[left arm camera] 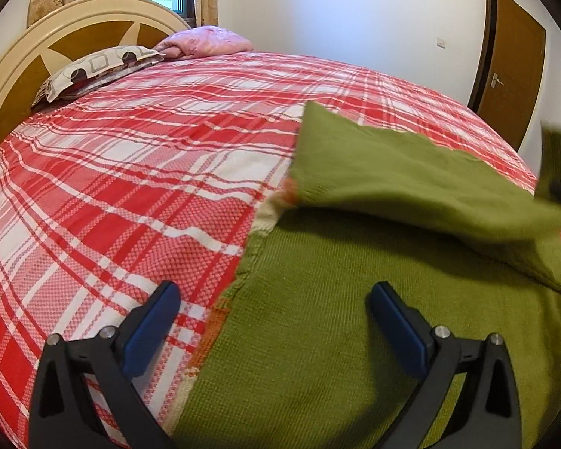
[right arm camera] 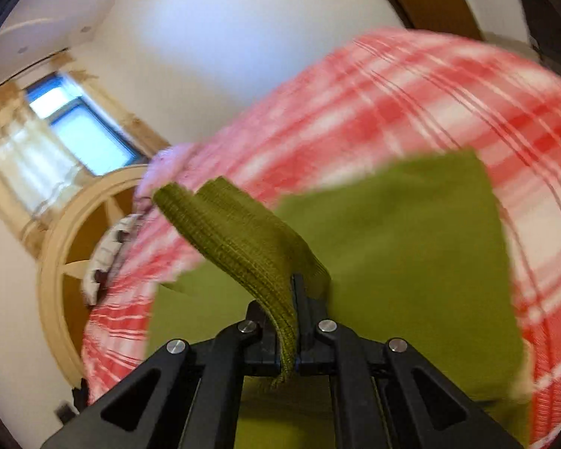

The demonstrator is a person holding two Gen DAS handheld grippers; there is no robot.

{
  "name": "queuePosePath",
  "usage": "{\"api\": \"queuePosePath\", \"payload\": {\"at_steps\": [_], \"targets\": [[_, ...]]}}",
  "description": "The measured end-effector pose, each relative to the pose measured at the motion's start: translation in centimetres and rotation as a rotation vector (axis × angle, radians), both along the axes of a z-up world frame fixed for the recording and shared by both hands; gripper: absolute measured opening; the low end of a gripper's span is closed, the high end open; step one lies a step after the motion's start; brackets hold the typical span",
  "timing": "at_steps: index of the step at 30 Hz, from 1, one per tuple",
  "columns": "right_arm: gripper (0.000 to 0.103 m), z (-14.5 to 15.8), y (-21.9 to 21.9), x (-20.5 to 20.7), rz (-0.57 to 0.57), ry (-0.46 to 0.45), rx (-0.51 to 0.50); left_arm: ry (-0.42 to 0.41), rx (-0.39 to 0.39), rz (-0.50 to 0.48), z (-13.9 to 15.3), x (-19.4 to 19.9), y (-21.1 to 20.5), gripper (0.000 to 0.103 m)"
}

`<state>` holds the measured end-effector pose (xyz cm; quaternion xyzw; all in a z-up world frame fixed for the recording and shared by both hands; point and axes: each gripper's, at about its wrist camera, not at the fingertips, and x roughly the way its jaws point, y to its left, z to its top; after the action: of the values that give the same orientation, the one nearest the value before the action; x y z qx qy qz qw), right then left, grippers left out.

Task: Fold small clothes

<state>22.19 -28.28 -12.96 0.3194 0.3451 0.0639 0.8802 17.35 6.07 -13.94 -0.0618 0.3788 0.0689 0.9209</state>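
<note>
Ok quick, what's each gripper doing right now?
Left gripper: open, holding nothing, above the green sweater.
Right gripper: closed on the sweater's ribbed edge.

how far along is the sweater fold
Early. The green sweater lies spread on the plaid bedspread. In hand: the right hand-held gripper is shut on its ribbed edge, lifting one flap over. The left hand-held gripper is open, holding nothing. No finished fold shows yet.
</note>
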Motion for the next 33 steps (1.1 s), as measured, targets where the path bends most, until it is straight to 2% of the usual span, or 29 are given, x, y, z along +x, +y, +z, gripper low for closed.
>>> {"api": "queuePosePath", "payload": {"at_steps": [2, 4, 6, 11, 13, 17, 20, 23, 25, 27, 29, 33], "targets": [[0.005, -1.6, -1.0, -0.5, -0.002, 0.036, 0.047, 0.001, 0.002, 0.001, 0.0, 0.0, -0.1, 0.103], [0.005, -1.4, -1.4, -1.2, 0.004, 0.025, 0.072, 0.002, 0.005, 0.001, -0.1, 0.1, -0.1, 0.103], [0.009, -1.0, -1.8, -1.5, 0.027, 0.053, 0.072, 0.003, 0.006, 0.001, -0.1, 0.1, -0.1, 0.103], [0.011, -1.0, -3.0, -3.4, 0.053, 0.114, 0.136, 0.007, 0.006, 0.000, -0.1, 0.1, 0.0, 0.103], [0.011, -0.3, -4.0, -4.8, 0.040, 0.099, 0.145, 0.026, 0.010, -0.003, 0.0, 0.3, 0.0, 0.103], [0.011, 1.4, -5.2, -5.9, 0.012, 0.069, 0.067, 0.074, 0.034, -0.001, 0.7, 1.7, -0.1, 0.103], [0.011, 3.1, -5.8, -5.8, -0.089, 0.081, -0.096, 0.078, 0.052, 0.029, 1.3, 3.3, 0.1, 0.103], [0.011, 4.8, -5.4, -6.4, -0.151, -0.005, -0.230, 0.103, 0.056, 0.101, 1.3, 5.0, 1.1, 0.103], [0.011, 5.1, -4.8, -6.2, -0.108, -0.031, -0.249, 0.117, 0.046, 0.176, 0.9, 5.7, 2.6, 0.103], [0.011, 4.7, -3.7, -5.3, -0.046, -0.021, -0.241, 0.125, -0.058, 0.203, 0.4, 5.8, 4.8, 0.103], [0.011, 3.7, -2.5, -4.2, 0.009, 0.008, -0.246, 0.112, -0.049, 0.203, 0.6, 5.7, 4.9, 0.103], [0.011, -0.3, -1.1, -2.1, 0.061, 0.079, -0.233, 0.106, -0.018, 0.222, 0.4, 5.4, 4.5, 0.103]]}}
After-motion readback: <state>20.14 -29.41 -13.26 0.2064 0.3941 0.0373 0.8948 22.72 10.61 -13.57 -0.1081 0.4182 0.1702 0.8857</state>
